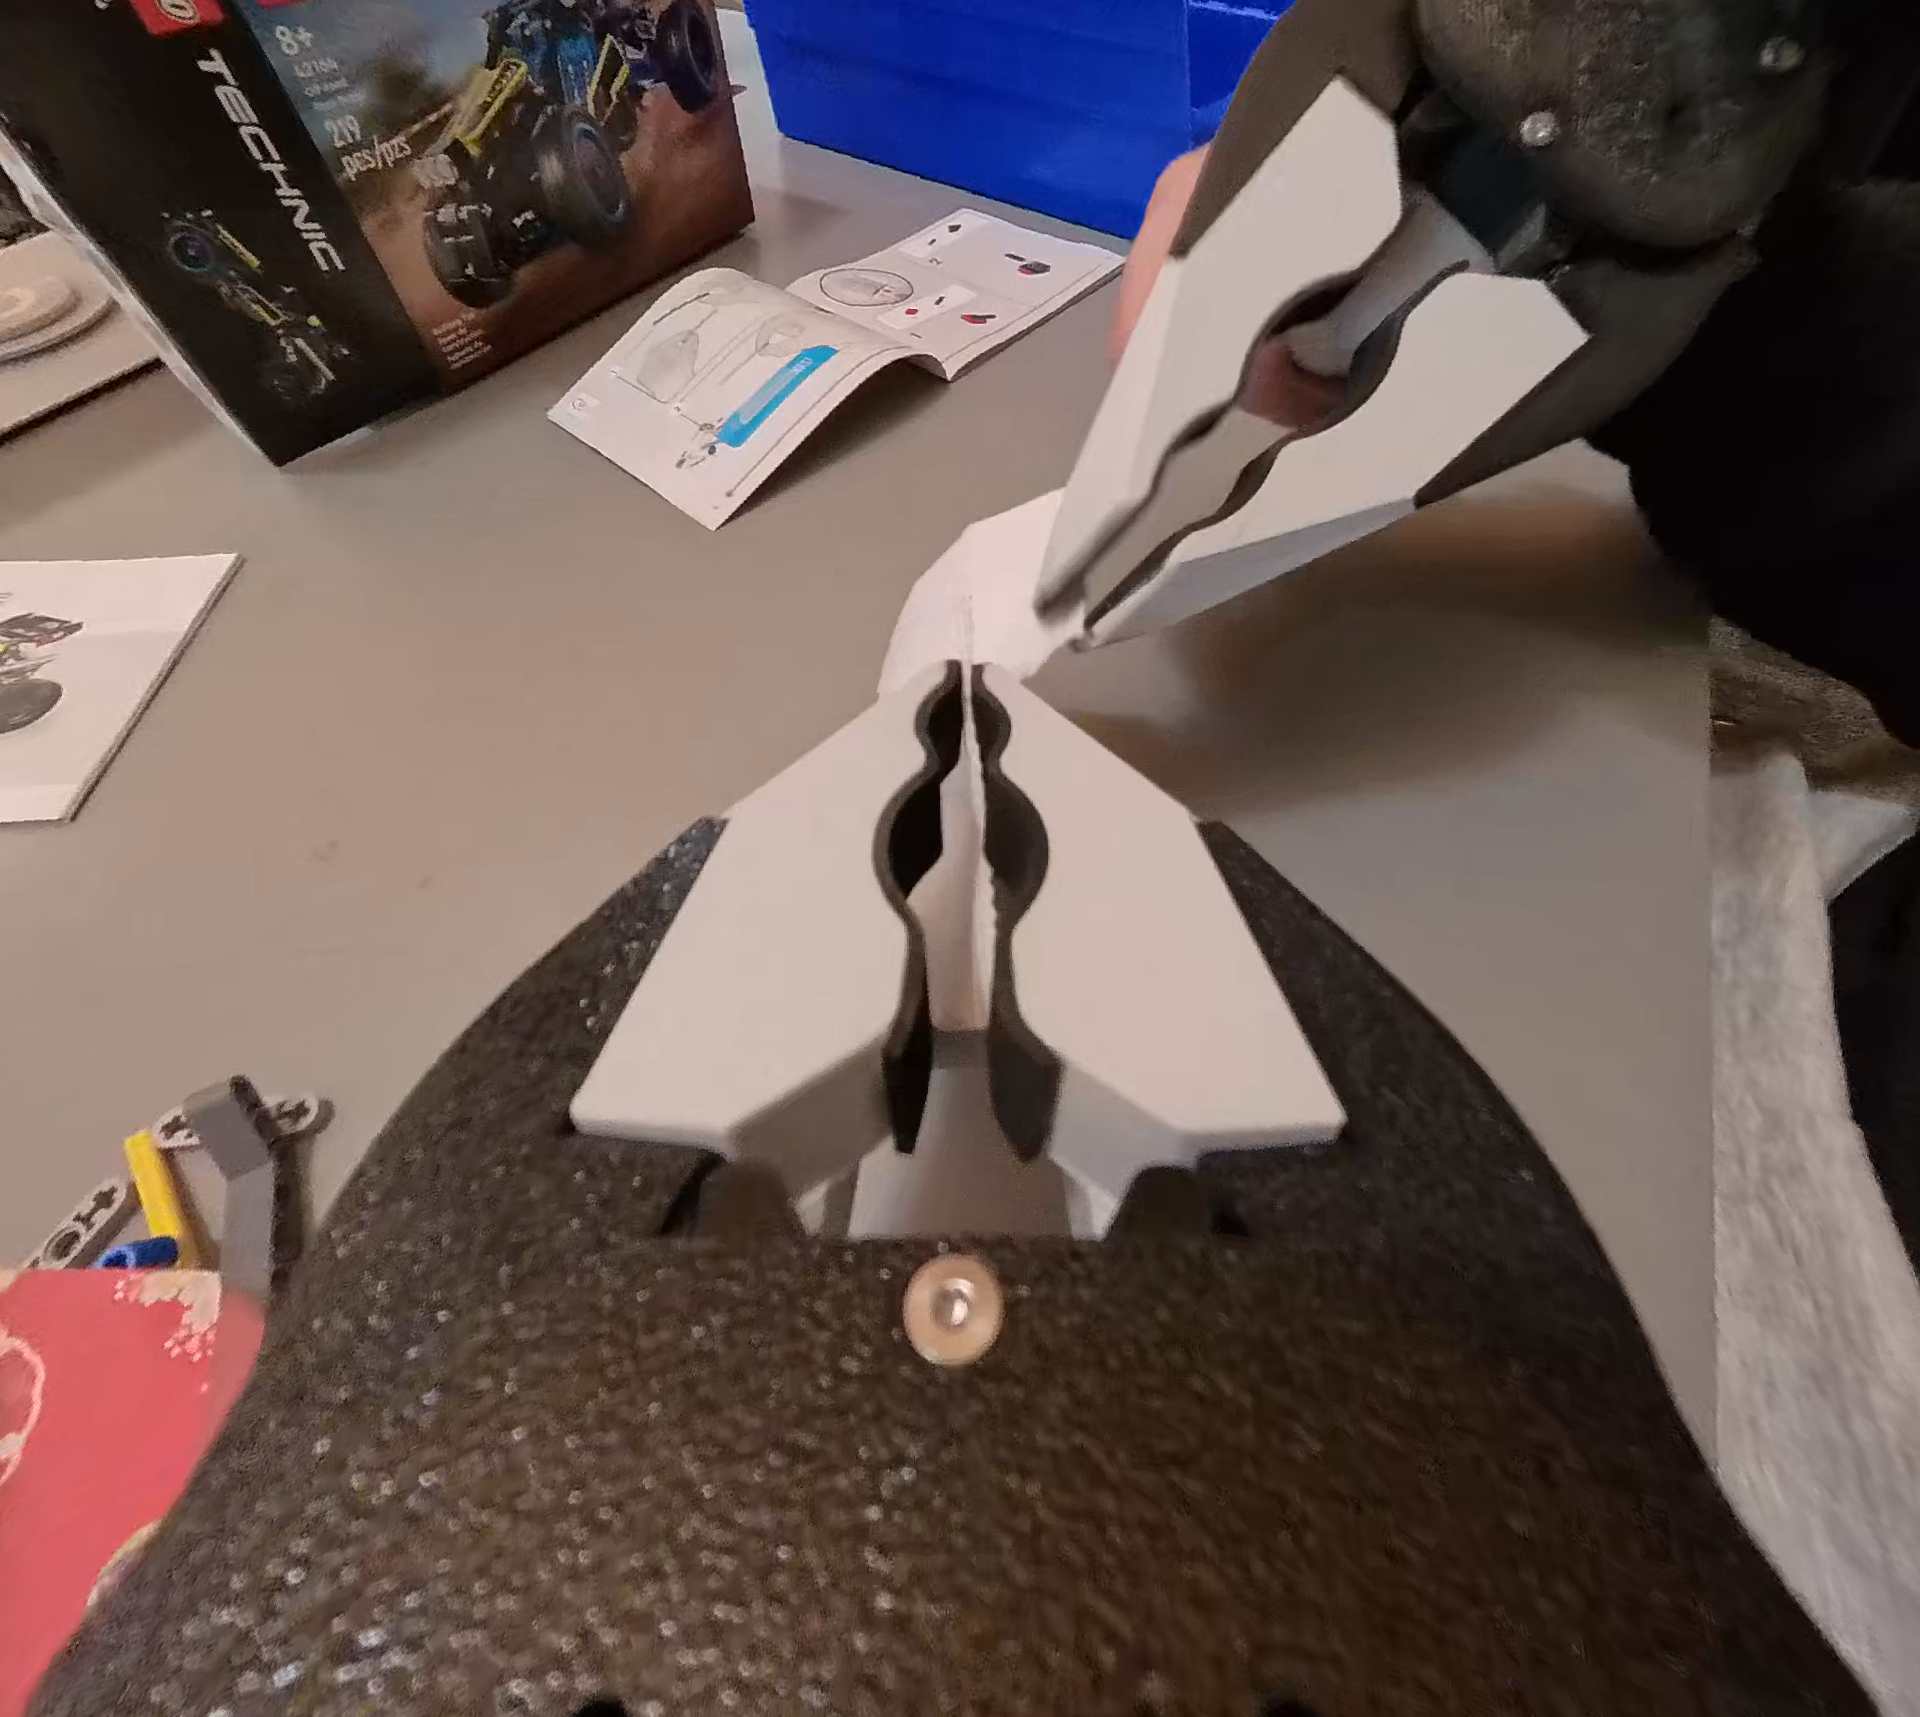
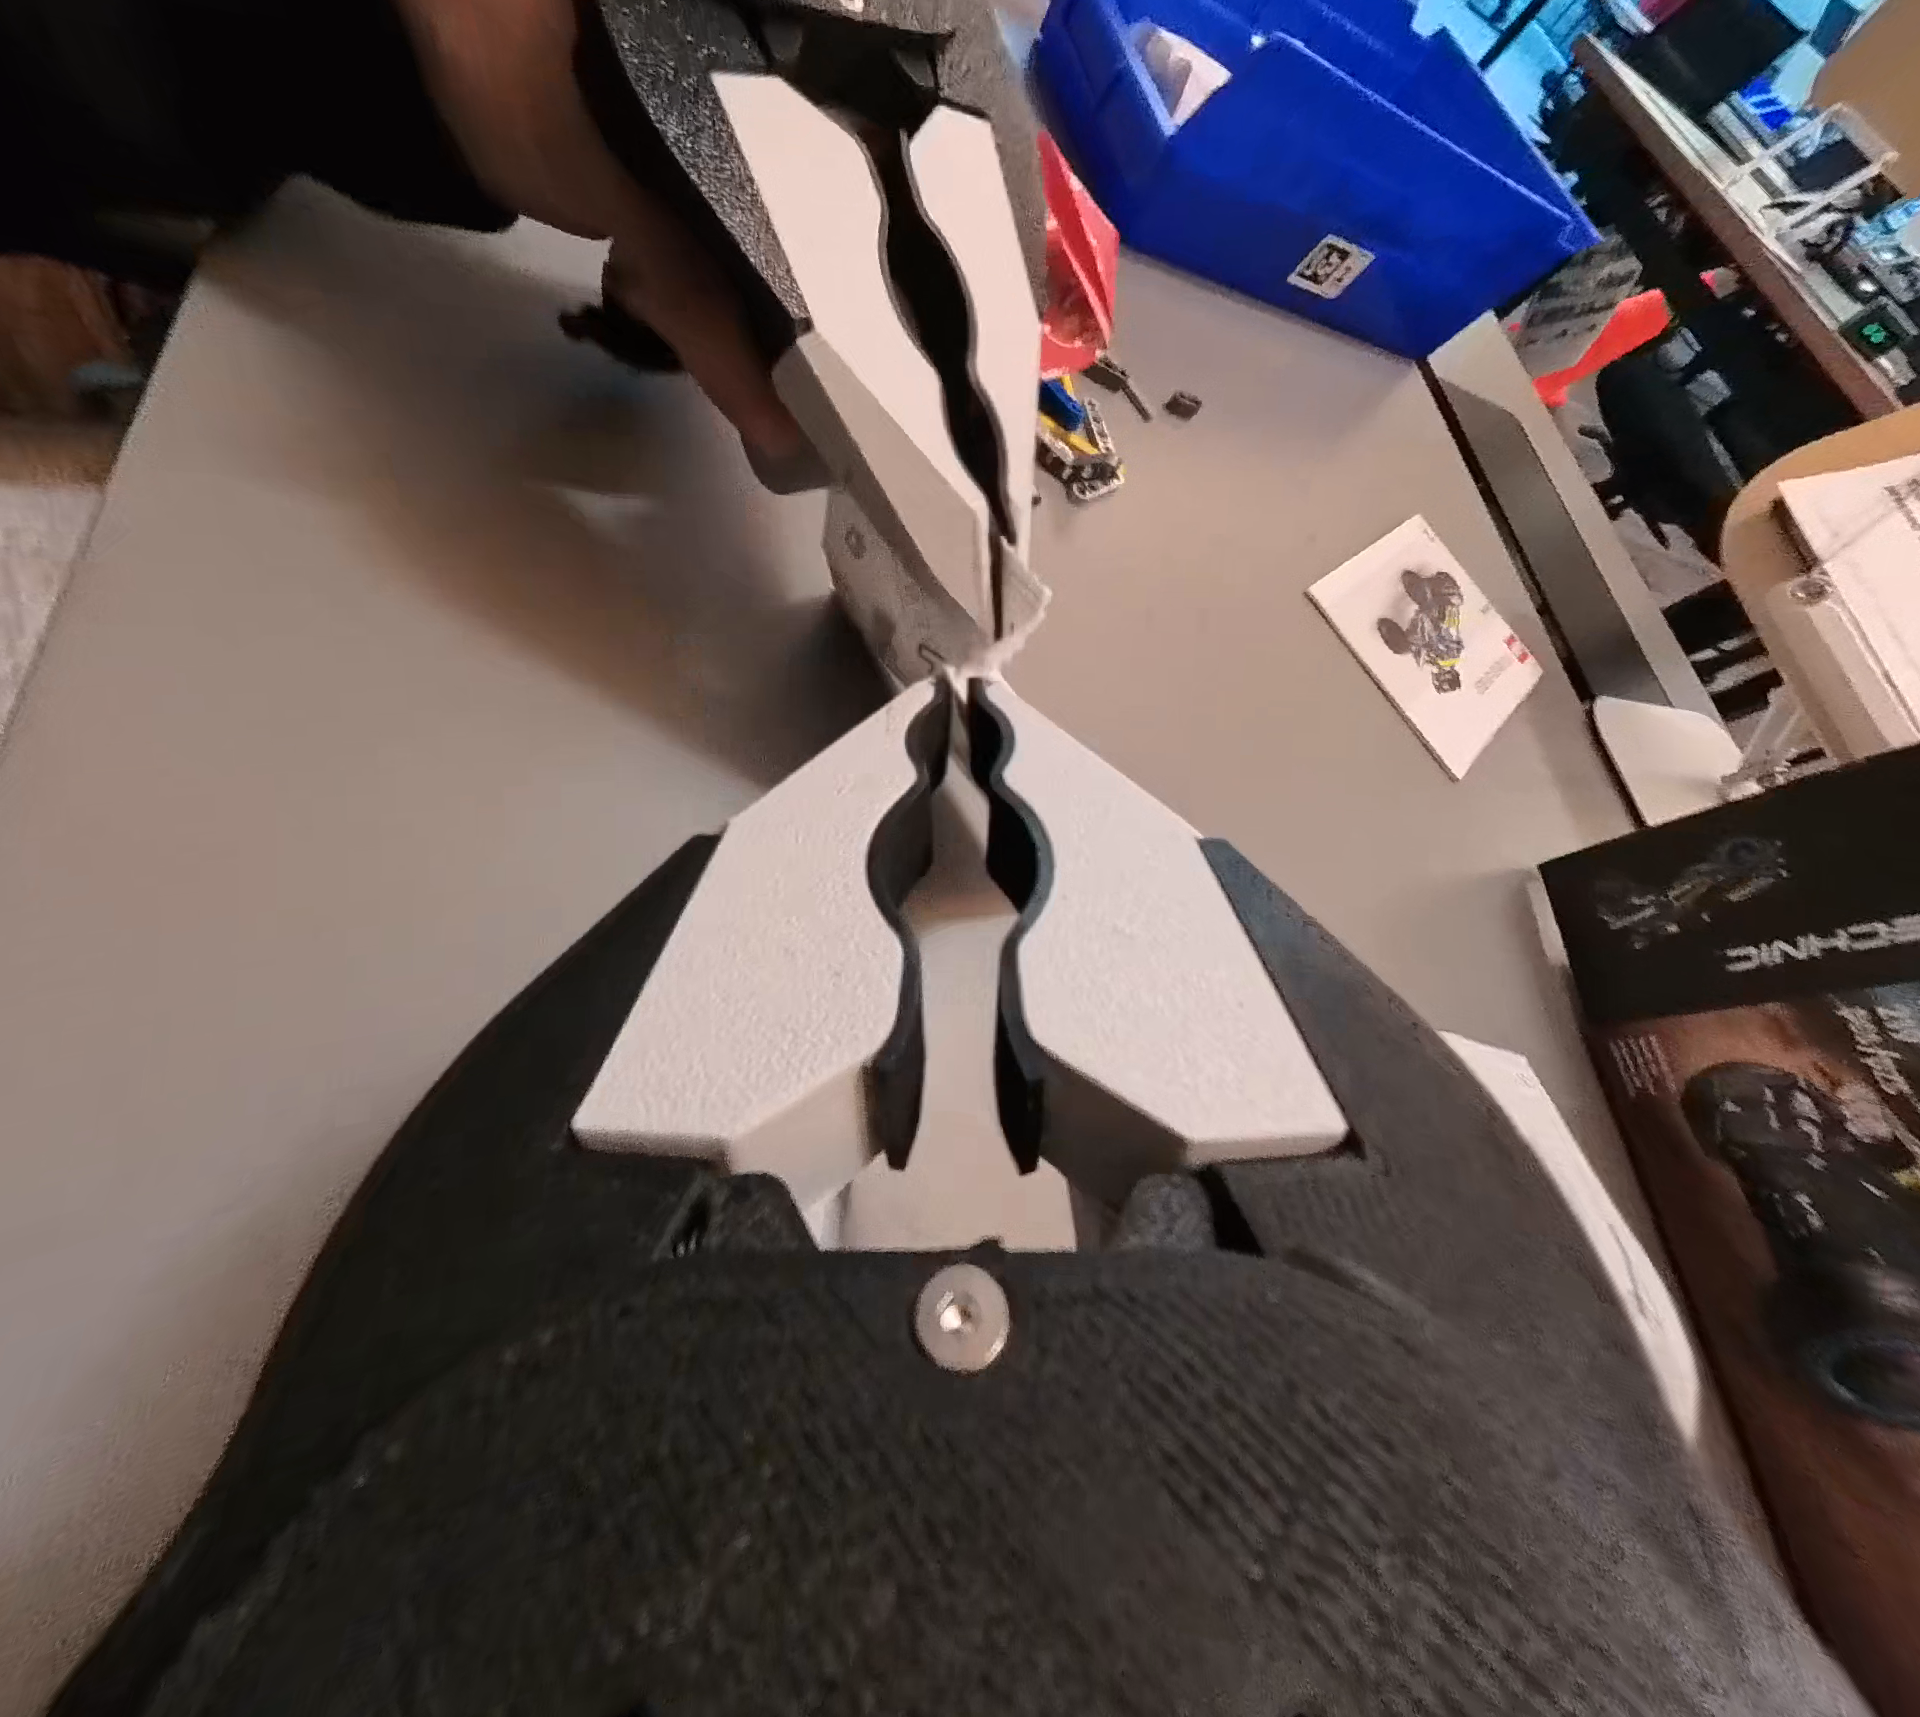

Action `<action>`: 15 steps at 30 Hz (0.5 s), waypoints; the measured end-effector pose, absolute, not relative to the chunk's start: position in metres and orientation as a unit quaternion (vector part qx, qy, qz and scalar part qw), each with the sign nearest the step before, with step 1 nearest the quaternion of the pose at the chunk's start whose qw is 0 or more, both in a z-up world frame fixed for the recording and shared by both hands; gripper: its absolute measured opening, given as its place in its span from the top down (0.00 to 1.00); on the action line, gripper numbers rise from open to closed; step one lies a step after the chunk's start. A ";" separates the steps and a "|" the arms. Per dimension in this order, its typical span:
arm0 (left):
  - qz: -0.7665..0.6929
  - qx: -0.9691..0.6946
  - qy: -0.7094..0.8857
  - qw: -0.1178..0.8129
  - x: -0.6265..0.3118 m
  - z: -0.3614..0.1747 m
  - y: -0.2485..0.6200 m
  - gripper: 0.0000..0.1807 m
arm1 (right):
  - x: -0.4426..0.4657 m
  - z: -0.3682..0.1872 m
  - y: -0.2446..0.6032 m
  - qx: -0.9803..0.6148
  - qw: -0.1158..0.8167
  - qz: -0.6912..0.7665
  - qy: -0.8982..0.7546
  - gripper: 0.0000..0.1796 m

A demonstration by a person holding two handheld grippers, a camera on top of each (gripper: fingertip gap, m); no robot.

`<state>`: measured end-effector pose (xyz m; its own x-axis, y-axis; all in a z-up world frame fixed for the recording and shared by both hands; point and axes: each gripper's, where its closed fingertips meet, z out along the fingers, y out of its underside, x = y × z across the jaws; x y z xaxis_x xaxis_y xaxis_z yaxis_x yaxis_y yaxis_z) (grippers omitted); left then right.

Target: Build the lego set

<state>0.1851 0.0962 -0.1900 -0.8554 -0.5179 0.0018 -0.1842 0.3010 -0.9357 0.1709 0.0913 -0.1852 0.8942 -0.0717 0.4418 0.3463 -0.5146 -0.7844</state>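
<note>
left hand-held gripper point(image 1: 966, 680) closed on white paper bag point(image 1: 971, 597), tips up over desk point(image 1: 499, 628) | right hand-held gripper point(image 2: 961, 691) pinches same bag, tips meeting | lego box point(image 1: 416, 109), open booklet point(image 1: 831, 348), blue bins point(image 1: 1039, 26) behind

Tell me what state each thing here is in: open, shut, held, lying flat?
Left tongs: shut on the white paper bag.
Right tongs: shut on the same bag.
White paper bag: pinched between both tongs, above the table.
Instruction booklet: lying open.
Lego box: standing on the table; flap state unclear.
Blue bins: open-topped.
Loose Lego pieces: partly assembled, on the table.
</note>
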 end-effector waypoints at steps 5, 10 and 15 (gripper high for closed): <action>-0.553 -0.203 0.796 0.140 0.180 -0.190 0.095 1.00 | 0.185 -0.189 0.085 -0.858 0.444 -0.249 -0.071 0.76; -0.545 -0.190 0.806 0.130 0.175 -0.194 0.093 1.00 | 0.179 -0.200 0.097 -0.872 0.414 -0.233 -0.115 1.00; -0.543 -0.250 0.792 0.125 0.186 -0.192 0.105 1.00 | 0.177 -0.195 0.101 -0.860 0.418 -0.267 -0.115 1.00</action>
